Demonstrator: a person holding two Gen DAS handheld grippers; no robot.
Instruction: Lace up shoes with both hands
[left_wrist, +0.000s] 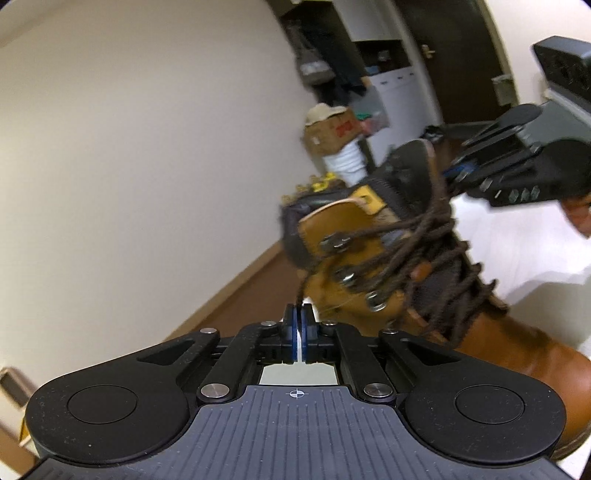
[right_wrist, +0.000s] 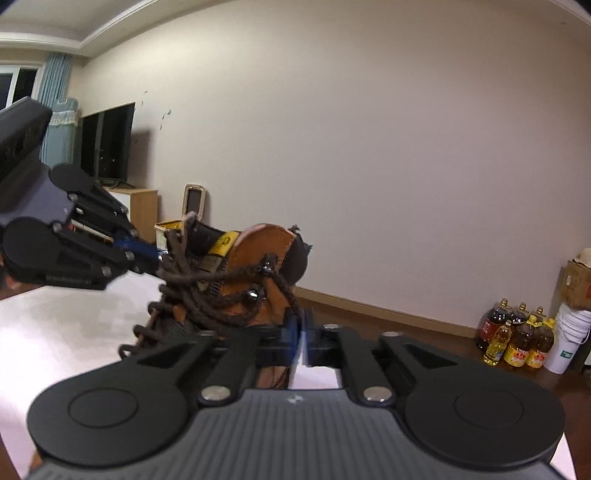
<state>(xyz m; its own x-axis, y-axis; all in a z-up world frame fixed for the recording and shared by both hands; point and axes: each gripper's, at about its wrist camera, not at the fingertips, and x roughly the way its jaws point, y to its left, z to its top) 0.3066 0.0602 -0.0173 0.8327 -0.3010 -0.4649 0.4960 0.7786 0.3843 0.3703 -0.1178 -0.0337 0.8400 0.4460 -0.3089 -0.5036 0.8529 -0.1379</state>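
Observation:
A tan leather boot (left_wrist: 343, 229) with metal lace hooks lies tilted on a white surface (left_wrist: 517, 236). Dark brown laces (left_wrist: 413, 236) cross loosely over its tongue. My left gripper (left_wrist: 297, 314) is shut on a lace strand that runs up to the boot's side. At the upper right of the left wrist view, my right gripper (left_wrist: 456, 173) meets the boot's collar, jaws together. In the right wrist view the right gripper (right_wrist: 301, 325) is shut on a lace strand (right_wrist: 284, 288) coming down from a hook on the boot (right_wrist: 258, 247). The left gripper (right_wrist: 157, 254) reaches in from the left.
Several oil bottles (right_wrist: 517, 339), a white bucket (right_wrist: 569, 339) and a cardboard box (right_wrist: 576, 280) stand by the wall at right. A television (right_wrist: 107, 144) on a wooden cabinet (right_wrist: 142, 210) is at the far left. Wooden floor borders the white surface (right_wrist: 55, 325).

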